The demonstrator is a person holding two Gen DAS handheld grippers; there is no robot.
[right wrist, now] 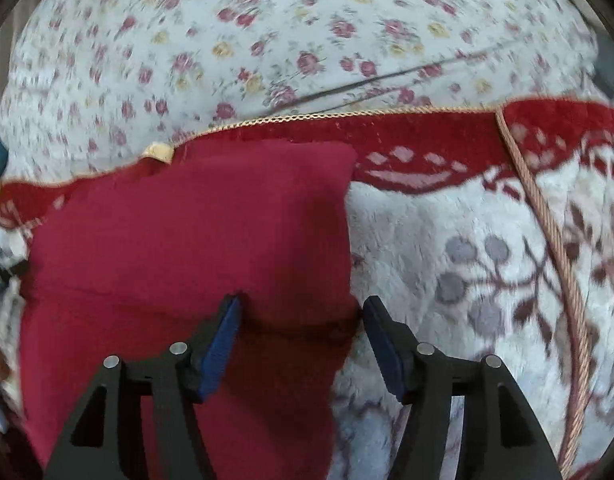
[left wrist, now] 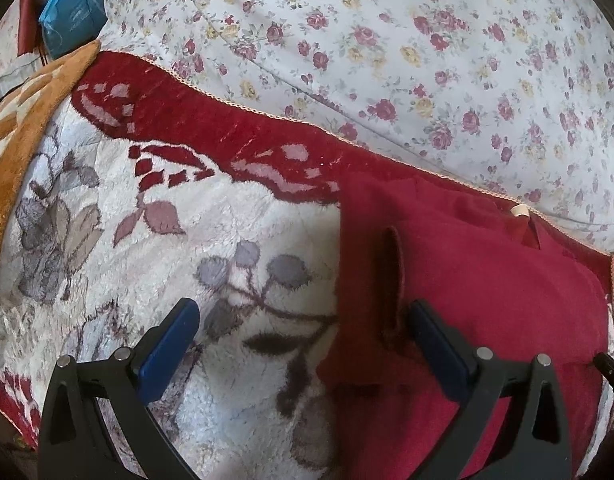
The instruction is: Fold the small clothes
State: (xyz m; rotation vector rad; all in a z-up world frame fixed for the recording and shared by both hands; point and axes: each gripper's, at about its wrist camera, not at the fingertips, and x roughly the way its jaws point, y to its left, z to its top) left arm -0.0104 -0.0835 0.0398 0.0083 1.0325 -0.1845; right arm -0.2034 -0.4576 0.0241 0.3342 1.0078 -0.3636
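A dark red garment [left wrist: 467, 280] lies partly folded on a fluffy white blanket with red border [left wrist: 227, 216]. A small cream label [left wrist: 519, 211] shows at its far edge. My left gripper [left wrist: 303, 316] hovers open over the garment's left edge; a raised dark fold [left wrist: 393, 280] stands just inside the right finger [left wrist: 427, 324]. In the right wrist view the garment [right wrist: 195, 220] fills the left half. My right gripper [right wrist: 303, 304] is open, straddling the garment's right edge, the pads not pressing the cloth.
A floral sheet [left wrist: 387, 40] covers the bed beyond the blanket [right wrist: 467, 280]. A blue bag [left wrist: 71, 16] and an orange-brown blanket [left wrist: 23, 120] lie at the far left. A braided gold trim [right wrist: 547, 220] crosses the blanket on the right.
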